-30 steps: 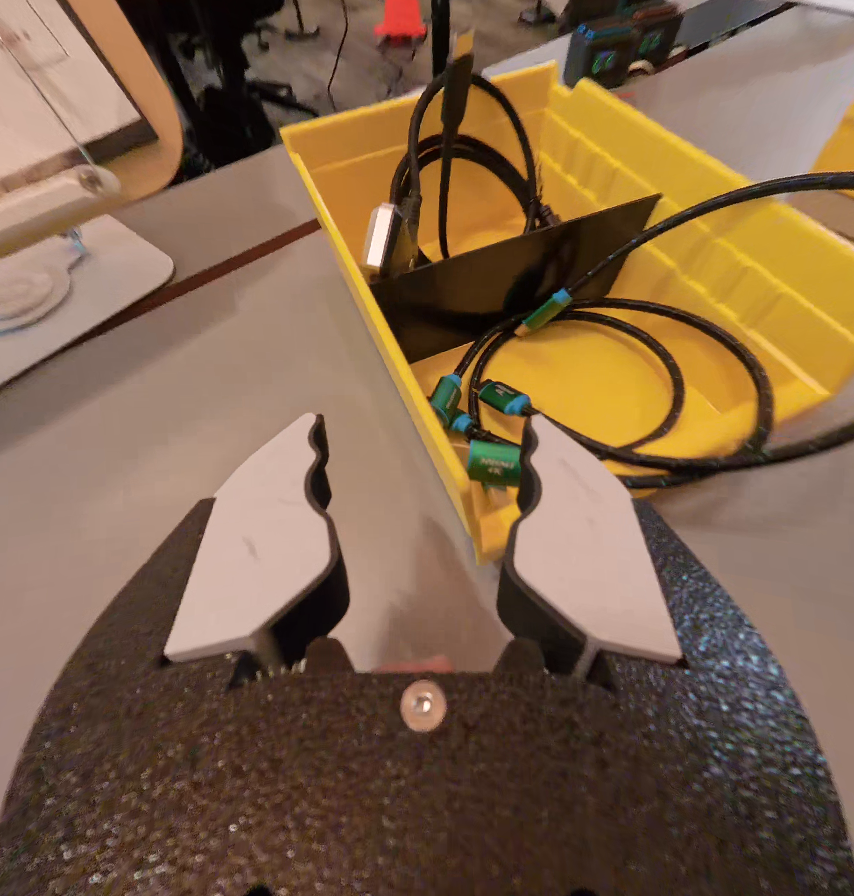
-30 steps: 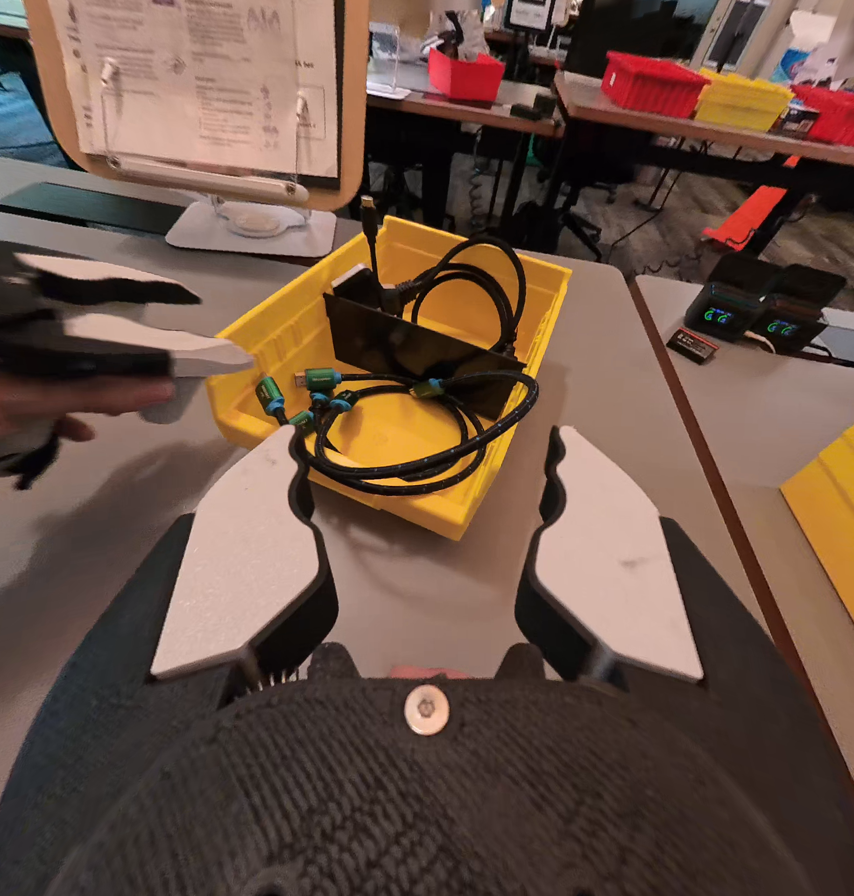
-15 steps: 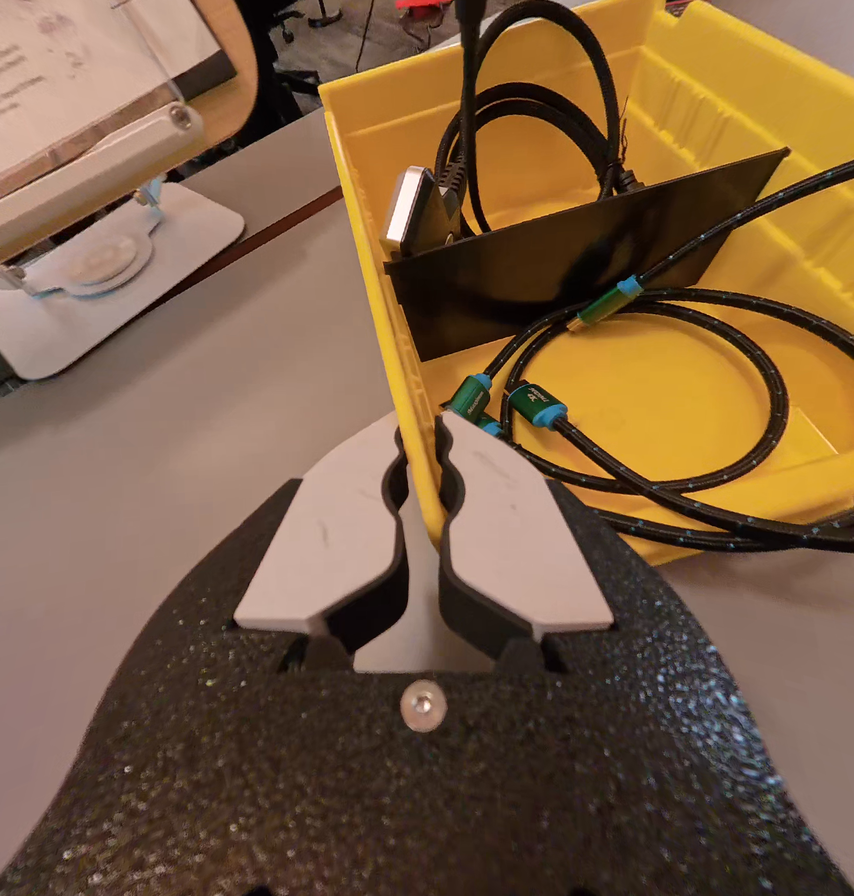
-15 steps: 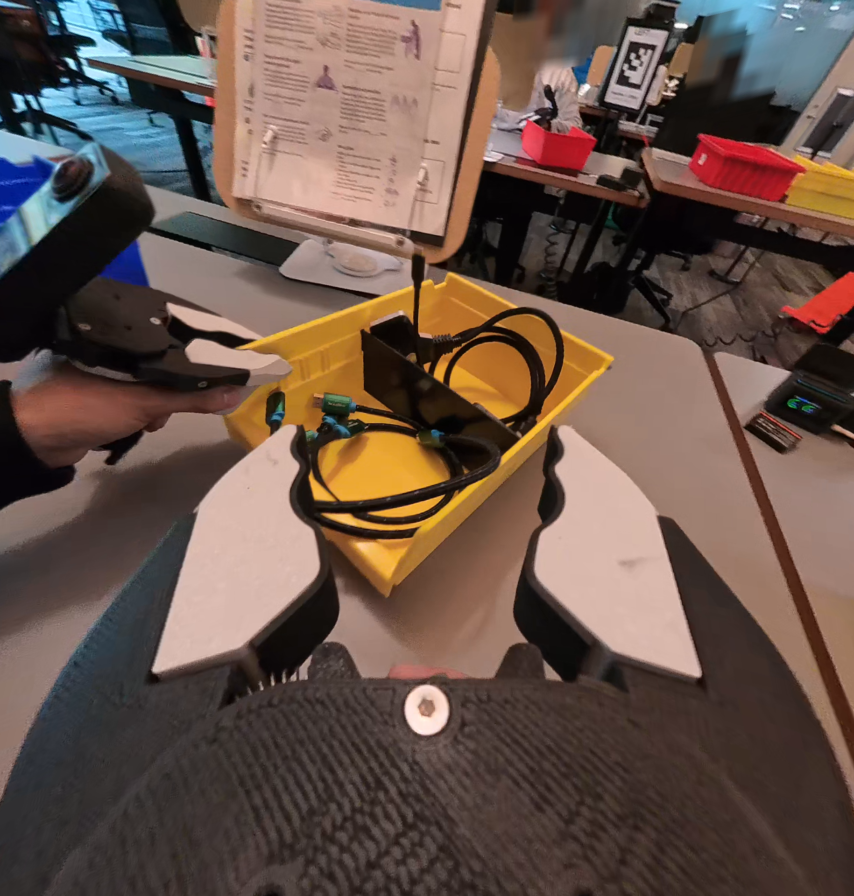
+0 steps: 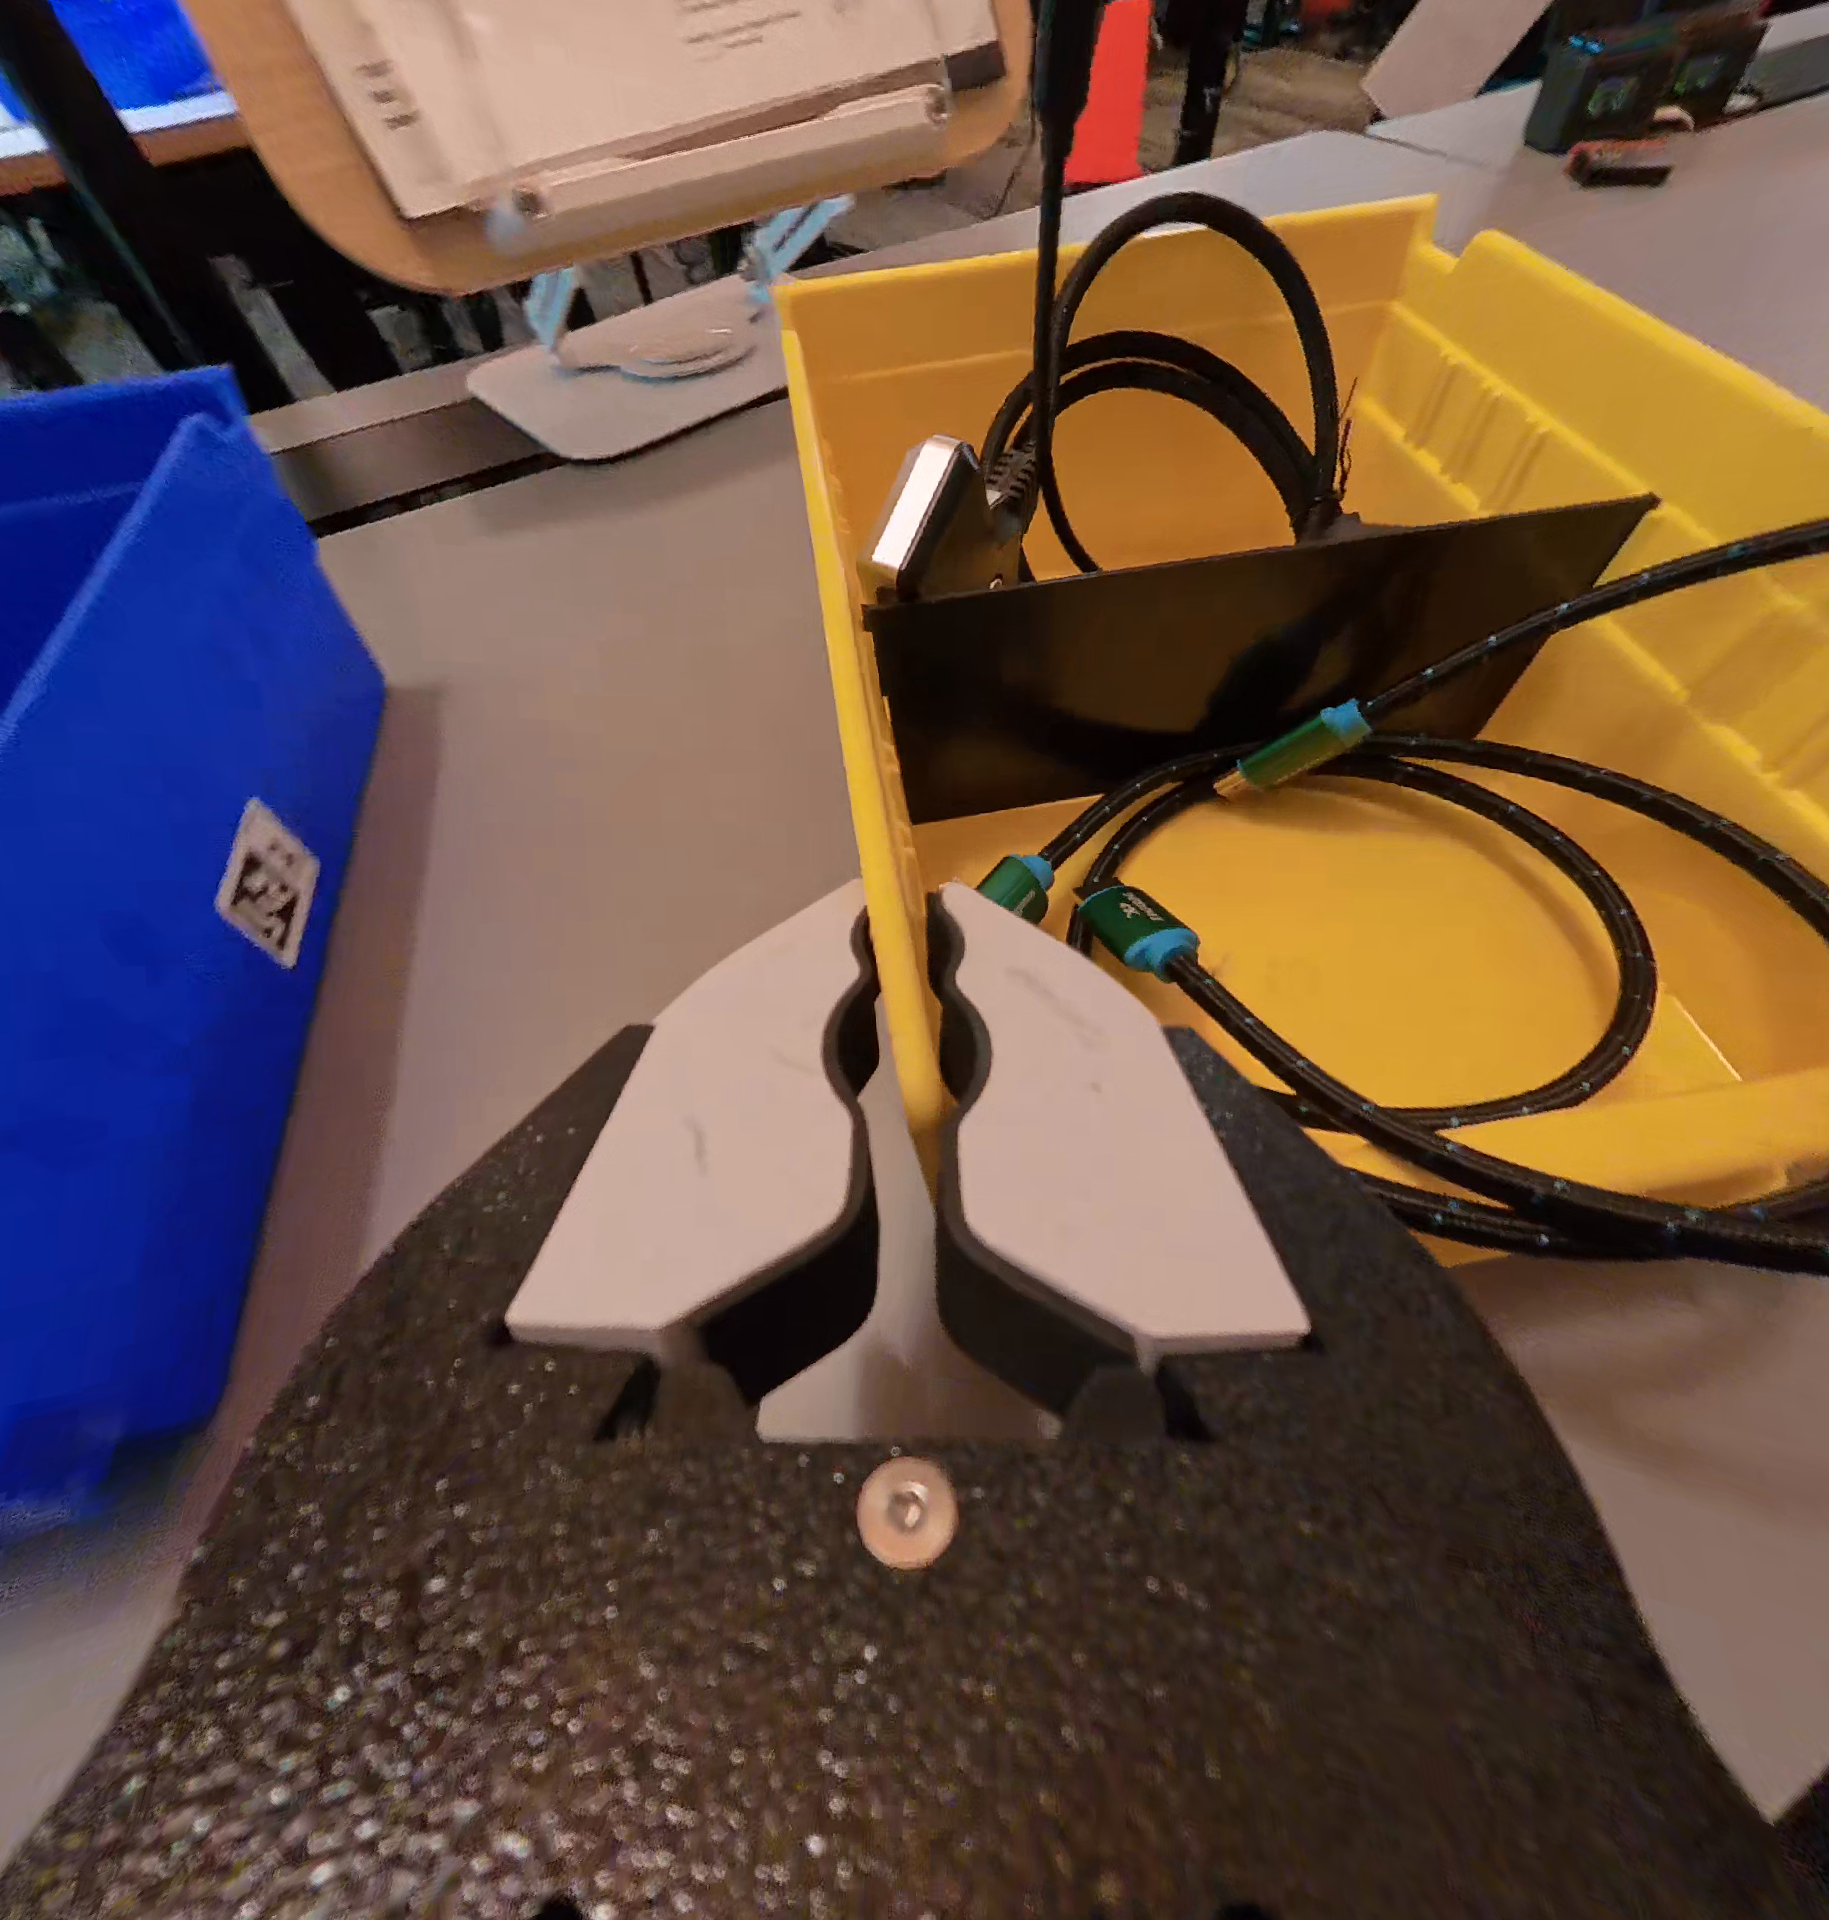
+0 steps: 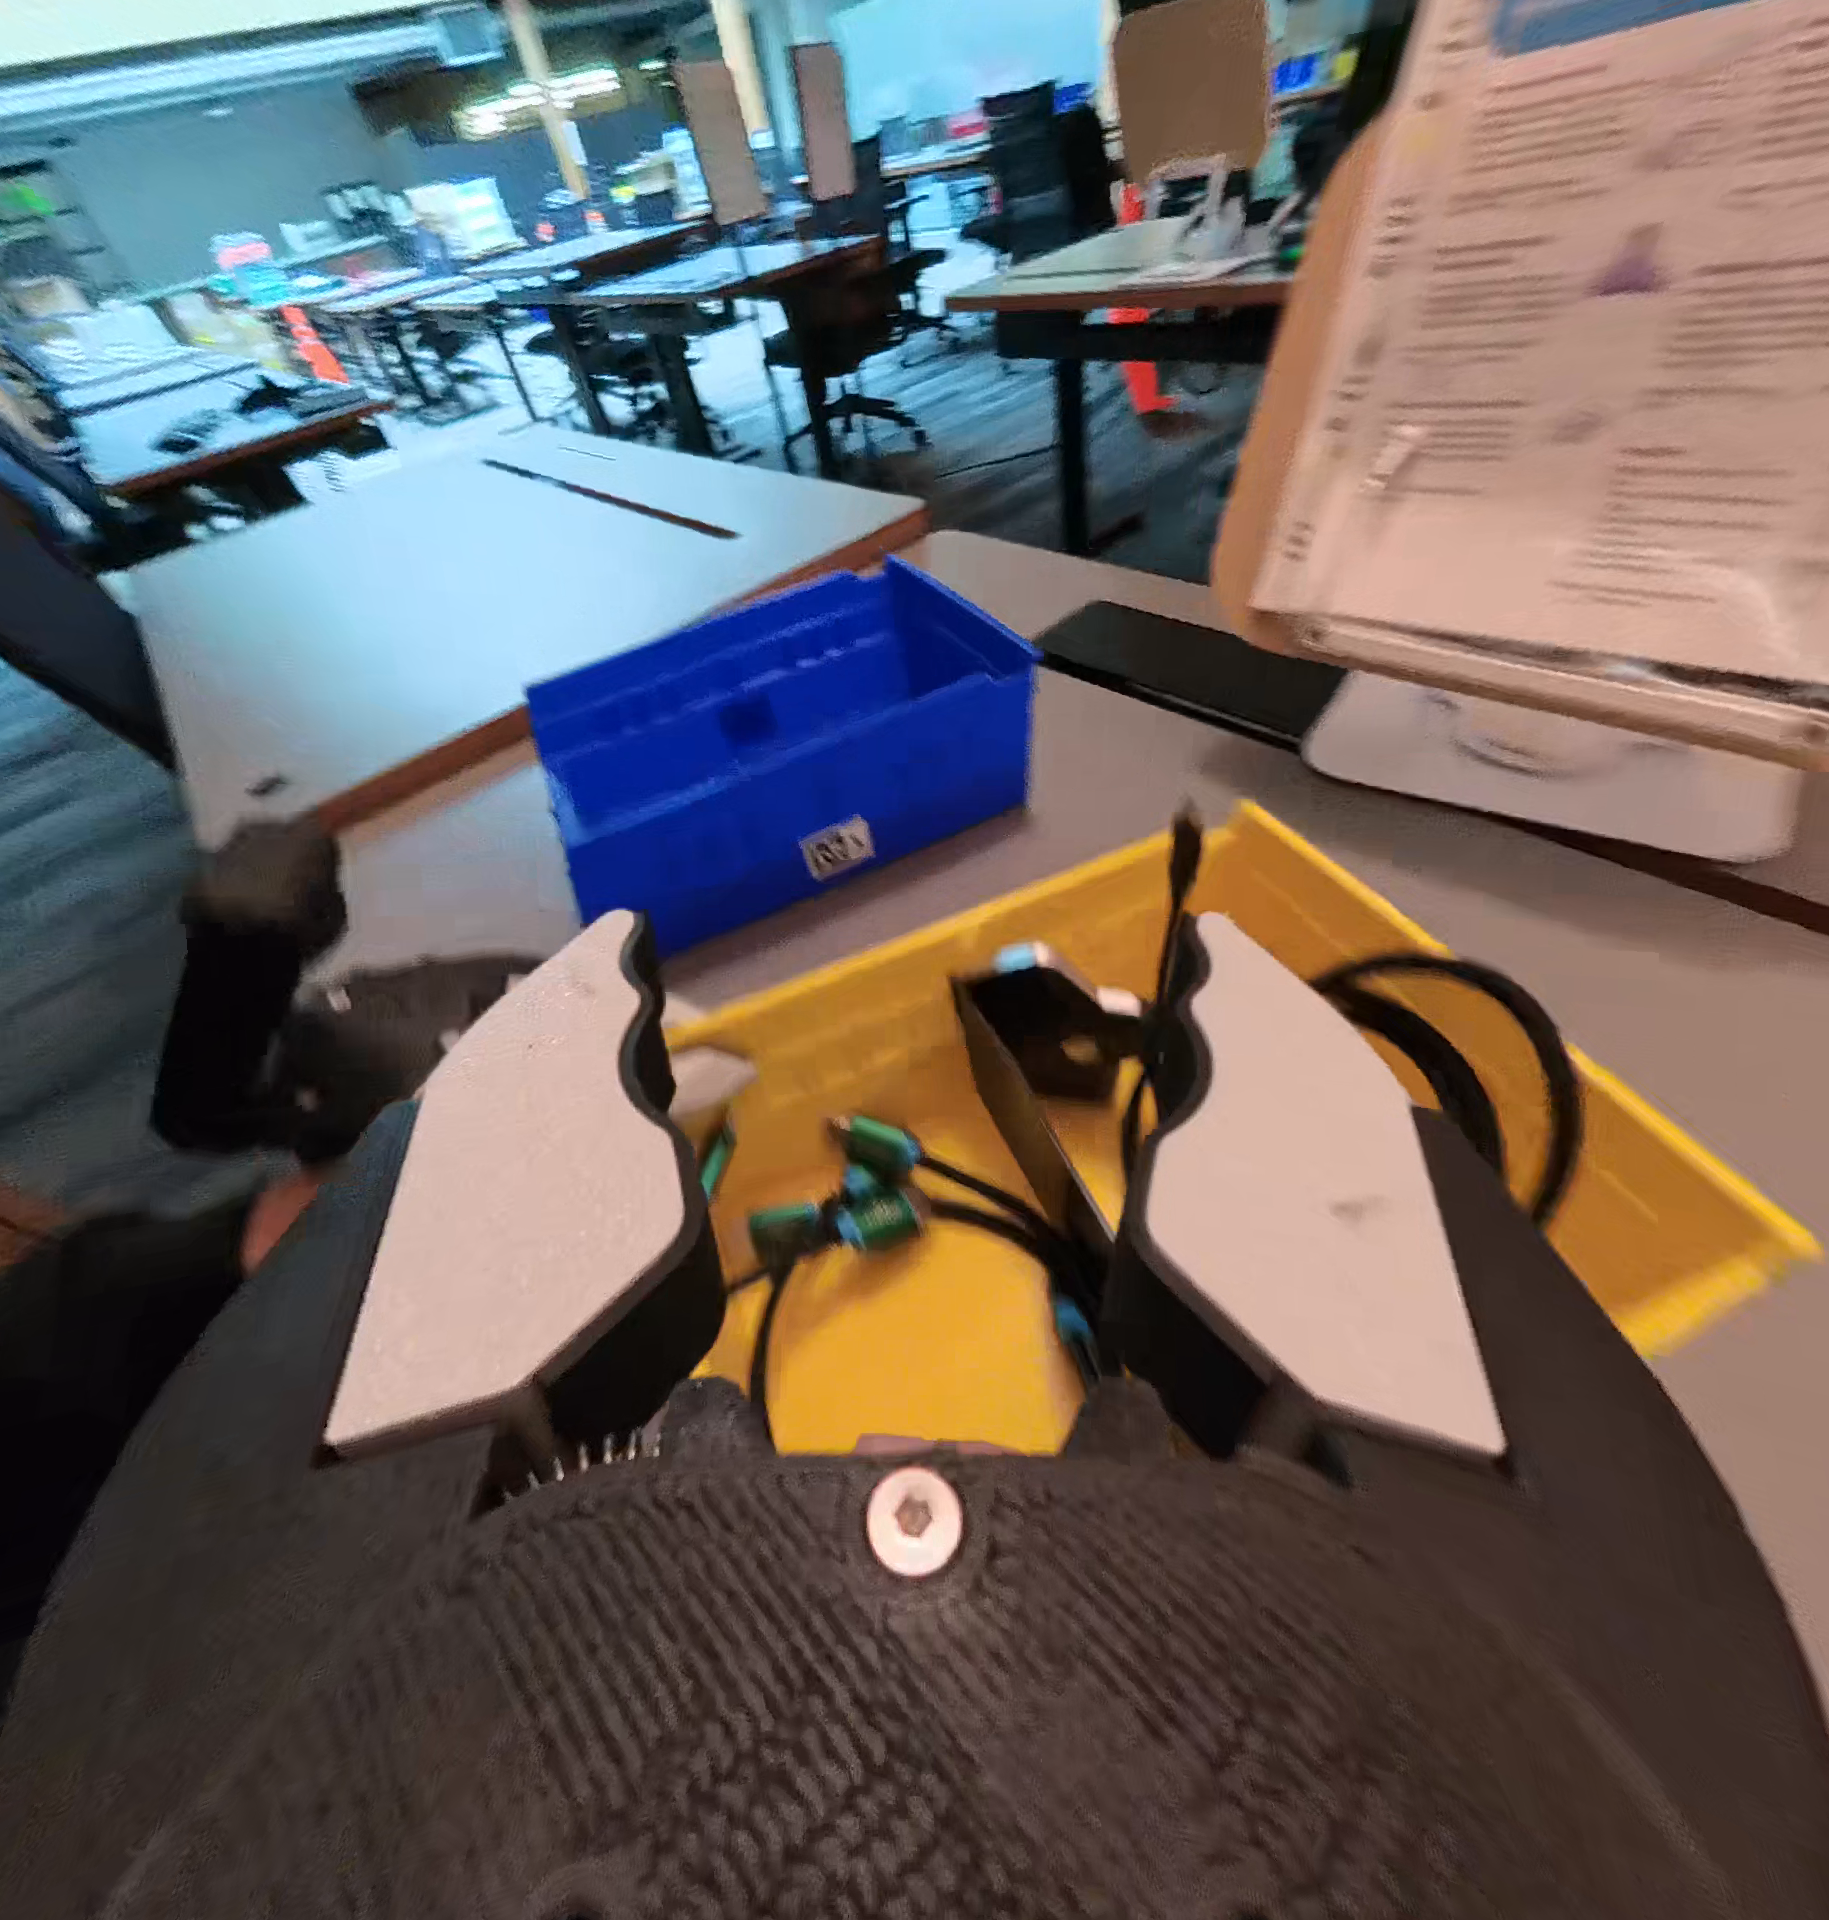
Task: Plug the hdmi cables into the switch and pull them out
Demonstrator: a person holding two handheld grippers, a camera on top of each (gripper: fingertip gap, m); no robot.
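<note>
A yellow bin [image 5: 1616, 436] holds black braided HDMI cables with green plugs [image 5: 1128, 920] in its near part. A silver-and-black switch [image 5: 931, 509] leans behind a black divider [image 5: 1201, 644], with a second black cable coiled beside it. My left gripper [image 5: 899, 914] is shut on the bin's left wall. My right gripper [image 6: 915, 945] is open and empty, above the bin [image 6: 1305, 894]. The green plugs [image 6: 868, 1216] and the switch [image 6: 1045, 997] show between its fingers. One cable runs over the bin's near edge.
A blue bin [image 5: 110, 831] stands on the grey table left of the yellow one; it also shows in the right wrist view [image 6: 785, 748]. A clipboard on a white stand [image 5: 598, 104] is behind the bins. Other tables and chairs fill the room beyond.
My left gripper went from open to shut on the bin's wall and stays on it. My right gripper moved in over the bin and turned left, still open.
</note>
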